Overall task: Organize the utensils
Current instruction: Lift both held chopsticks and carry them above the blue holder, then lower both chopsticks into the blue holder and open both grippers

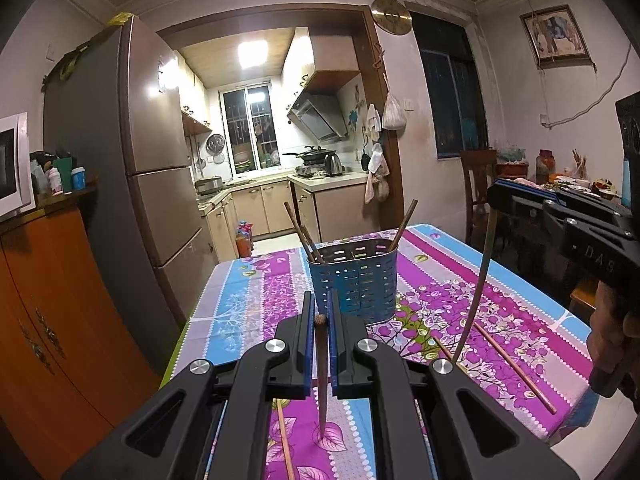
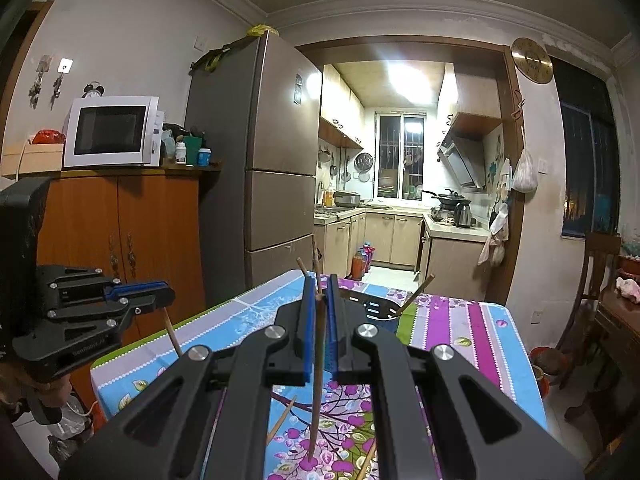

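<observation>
At the bottom centre of the left wrist view, the left tongs (image 1: 320,332) are closed on a dark brown chopstick (image 1: 321,380), which hangs nearly upright with its thin tip low over the surface (image 1: 248,300), a table under a purple, blue and white floral cloth. Just beyond the tongs, in mid-frame, stands a blue perforated utensil holder (image 1: 354,280) with three chopsticks (image 1: 403,225) leaning out of it. Toward the right edge of that frame, the right tongs (image 1: 496,196) are closed on another thin chopstick (image 1: 478,280), its tip also pointing down at the cloth. Loose chopsticks (image 1: 516,366) lie flat on the cloth at lower right and lower left. In the right wrist view, the right tongs (image 2: 320,300) pinch their chopstick (image 2: 318,380) at bottom centre, the holder (image 2: 376,312) partly hidden behind them, and the left tongs (image 2: 166,292) show at the left edge.
</observation>
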Tool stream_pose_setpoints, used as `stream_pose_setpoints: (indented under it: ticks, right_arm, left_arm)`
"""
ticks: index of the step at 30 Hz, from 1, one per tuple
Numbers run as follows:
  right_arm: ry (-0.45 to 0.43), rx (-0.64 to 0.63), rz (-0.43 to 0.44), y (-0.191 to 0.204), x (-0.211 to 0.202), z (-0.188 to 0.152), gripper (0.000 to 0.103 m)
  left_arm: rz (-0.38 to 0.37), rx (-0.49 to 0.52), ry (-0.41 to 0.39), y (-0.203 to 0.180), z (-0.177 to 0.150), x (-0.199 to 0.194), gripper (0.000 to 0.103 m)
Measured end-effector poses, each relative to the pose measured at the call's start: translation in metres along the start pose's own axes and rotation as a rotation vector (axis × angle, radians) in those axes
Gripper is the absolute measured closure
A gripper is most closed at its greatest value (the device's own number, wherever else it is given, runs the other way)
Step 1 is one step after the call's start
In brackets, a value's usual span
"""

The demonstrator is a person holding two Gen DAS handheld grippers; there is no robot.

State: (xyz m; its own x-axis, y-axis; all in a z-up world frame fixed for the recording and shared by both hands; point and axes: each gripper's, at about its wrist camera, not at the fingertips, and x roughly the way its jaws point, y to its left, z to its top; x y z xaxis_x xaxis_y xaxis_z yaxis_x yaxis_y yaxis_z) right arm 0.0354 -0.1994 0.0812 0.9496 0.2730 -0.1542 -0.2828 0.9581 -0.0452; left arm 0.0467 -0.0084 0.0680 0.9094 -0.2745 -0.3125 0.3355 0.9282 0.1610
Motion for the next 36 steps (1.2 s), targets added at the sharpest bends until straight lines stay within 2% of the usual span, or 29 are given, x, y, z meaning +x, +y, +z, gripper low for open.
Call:
stream_pose_setpoints:
  ticks: [10,15,19,23,28,33,36]
  right_arm:
    - [-0.006,0.023,0.010,-0.004,0.005,0.013,0.099]
    - [-0.027,0.033,0.008,-0.011,0.015,0.031,0.099]
    - [-0.072,0.051,-0.012,-0.022,0.029,0.059,0.099]
    - [-0.151,0.060,-0.053,-0.033,0.043,0.096,0.099]
    - [-0.232,0.073,-0.120,-0.050,0.072,0.125,0.099]
    - [-0.265,0.125,-0.184,-0.076,0.114,0.122,0.099]
    - [-0.249,0.165,-0.209,-0.090,0.141,0.113,0.099]
  left_arm:
    - [-0.019,-0.018,-0.023,0.006,0.018,0.002,0.095]
    - [-0.037,-0.010,-0.066,0.007,0.045,0.005,0.095]
    - [-0.071,0.005,-0.130,0.005,0.078,0.016,0.095]
    - [-0.119,-0.022,-0.203,0.008,0.127,0.040,0.095]
    - [-0.063,-0.021,-0.316,0.007,0.172,0.078,0.095]
    - [-0.070,-0.089,-0.363,0.012,0.178,0.129,0.096]
    - [-0.068,-0.130,-0.362,0.018,0.168,0.162,0.096]
